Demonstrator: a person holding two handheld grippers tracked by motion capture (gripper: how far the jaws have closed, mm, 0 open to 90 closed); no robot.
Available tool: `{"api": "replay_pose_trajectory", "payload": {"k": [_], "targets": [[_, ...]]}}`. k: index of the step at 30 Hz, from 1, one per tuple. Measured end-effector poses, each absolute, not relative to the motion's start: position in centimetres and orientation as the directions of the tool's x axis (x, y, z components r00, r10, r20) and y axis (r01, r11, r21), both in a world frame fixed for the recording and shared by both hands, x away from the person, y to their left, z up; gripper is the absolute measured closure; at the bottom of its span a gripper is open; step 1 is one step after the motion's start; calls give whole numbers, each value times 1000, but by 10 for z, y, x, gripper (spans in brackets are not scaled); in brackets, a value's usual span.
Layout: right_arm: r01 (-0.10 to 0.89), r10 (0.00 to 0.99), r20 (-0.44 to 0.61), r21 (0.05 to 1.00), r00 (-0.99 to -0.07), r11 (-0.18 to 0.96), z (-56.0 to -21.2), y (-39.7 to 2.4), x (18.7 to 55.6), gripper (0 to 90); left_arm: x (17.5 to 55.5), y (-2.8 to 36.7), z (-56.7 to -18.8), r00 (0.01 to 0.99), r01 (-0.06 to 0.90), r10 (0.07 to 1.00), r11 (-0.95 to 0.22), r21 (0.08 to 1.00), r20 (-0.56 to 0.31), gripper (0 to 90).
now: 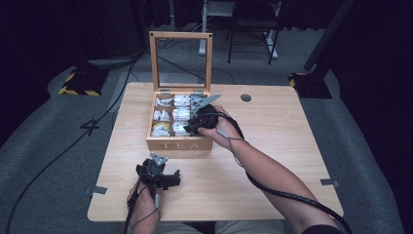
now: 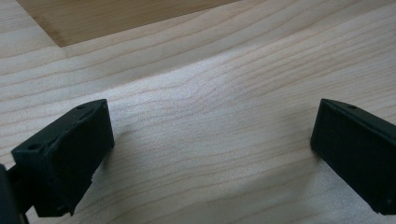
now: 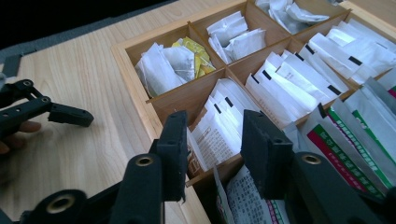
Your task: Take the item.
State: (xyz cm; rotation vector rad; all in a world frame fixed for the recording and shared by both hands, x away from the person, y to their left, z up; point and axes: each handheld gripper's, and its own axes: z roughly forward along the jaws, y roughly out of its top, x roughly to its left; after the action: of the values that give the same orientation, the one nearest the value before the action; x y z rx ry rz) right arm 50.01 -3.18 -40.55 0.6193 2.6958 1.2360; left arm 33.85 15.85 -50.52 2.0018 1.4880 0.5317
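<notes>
**Reaching into an open tea box**

Resting low on the wooden surface (image 1: 272, 146), nearer the person than the tea box (image 1: 179, 144) and off its left front corner, the left gripper (image 1: 168, 179) has its fingers (image 2: 65, 163) spread wide with bare wood grain between them and nothing held. The left hand (image 1: 143, 202) grips it from the surface's near edge.

The tea box stands mid-surface with its framed lid (image 1: 180, 61) raised upright at the back and "TEA" lettered on its front wall. Its compartments hold packets: white and yellow sachets (image 3: 175, 63) in one corner cell, and rows of white tea bags (image 3: 289, 84) with black marks in the cells beside it.

The right gripper (image 1: 195, 126) hangs over the box's right front part, held by the right hand (image 1: 216, 124). In the right gripper view its fingers (image 3: 264, 154) stand partly open, a white packet (image 3: 217, 135) between them; whether they touch it cannot be told. Green and red striped packets (image 3: 359, 130) sit just right of that.
</notes>
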Motion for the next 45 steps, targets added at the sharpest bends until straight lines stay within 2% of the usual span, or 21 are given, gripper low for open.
{"api": "replay_pose_trajectory", "payload": {"k": [11,23,29,35,45], "targets": [[320,386,58,679,-921,661,-423,-10,504,685,339,159,-505,298,722,954,-209,660,-24,0],[382,417,100,629,-903,677,-435,5,511,764,339,159,-505,298,721,954,-209,661,-24,0],[367,406,75,598,-911,712,-436,9,510,900,339,159,-505,298,721,954,-209,661,-23,0],[330,391,42,624,-919,708,-430,9,508,900,339,159,-505,297,721,954,-208,661,-24,0],[288,387,28,718,-922,634,-399,-4,505,900,339,159,-505,298,722,954,-208,660,-24,0]]}}
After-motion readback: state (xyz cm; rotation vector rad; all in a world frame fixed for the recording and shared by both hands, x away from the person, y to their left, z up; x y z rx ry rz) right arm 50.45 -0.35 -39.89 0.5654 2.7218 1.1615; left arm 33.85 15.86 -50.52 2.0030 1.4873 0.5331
